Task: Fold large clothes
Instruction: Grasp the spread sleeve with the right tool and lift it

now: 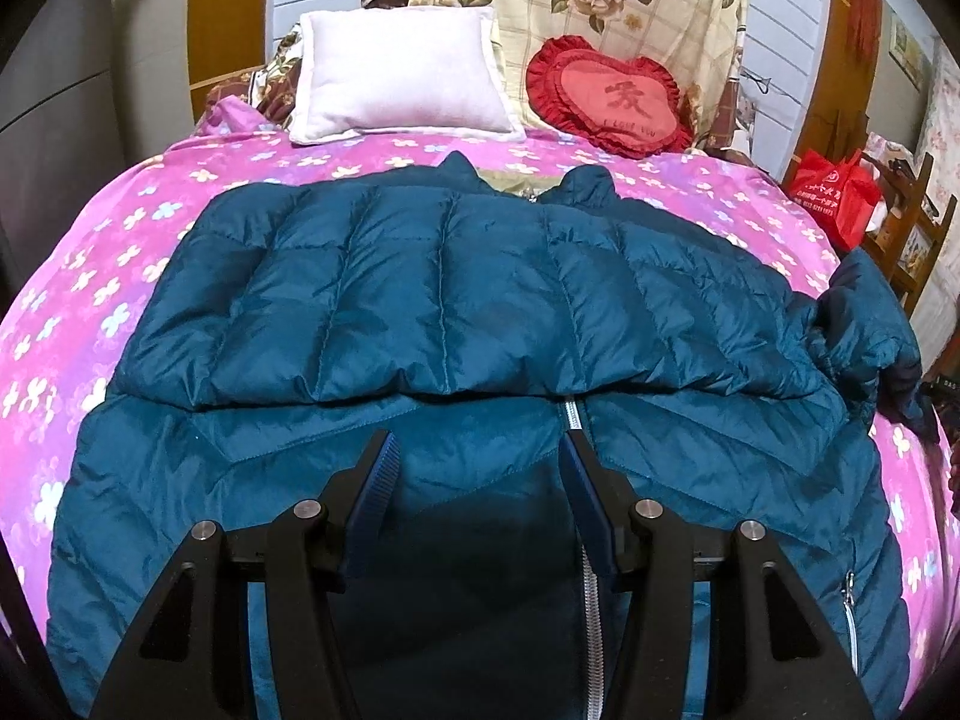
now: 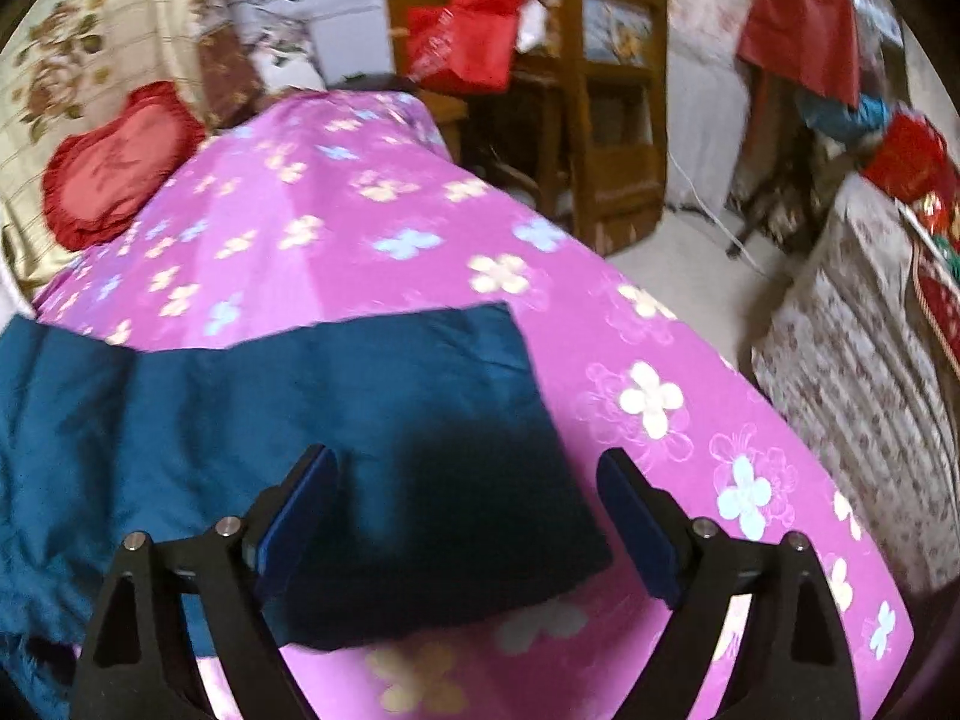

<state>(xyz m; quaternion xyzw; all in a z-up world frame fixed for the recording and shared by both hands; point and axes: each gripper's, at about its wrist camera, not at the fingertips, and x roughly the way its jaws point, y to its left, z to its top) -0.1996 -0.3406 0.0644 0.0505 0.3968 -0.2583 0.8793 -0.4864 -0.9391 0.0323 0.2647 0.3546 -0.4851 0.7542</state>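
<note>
A teal quilted jacket lies front up on the pink flowered bedspread, collar toward the pillows. One sleeve is folded across its chest, and the other bunches at the bed's right edge. My left gripper hovers open over the lower front, its right finger beside the silver zipper. In the blurred right wrist view, a flat teal end of the jacket lies on the bedspread. My right gripper stands wide open above it, the pads clear of the cloth.
A white pillow and a red heart cushion sit at the head of the bed. Right of the bed stand a wooden chair with a red bag, pale floor and a flower-covered piece of furniture.
</note>
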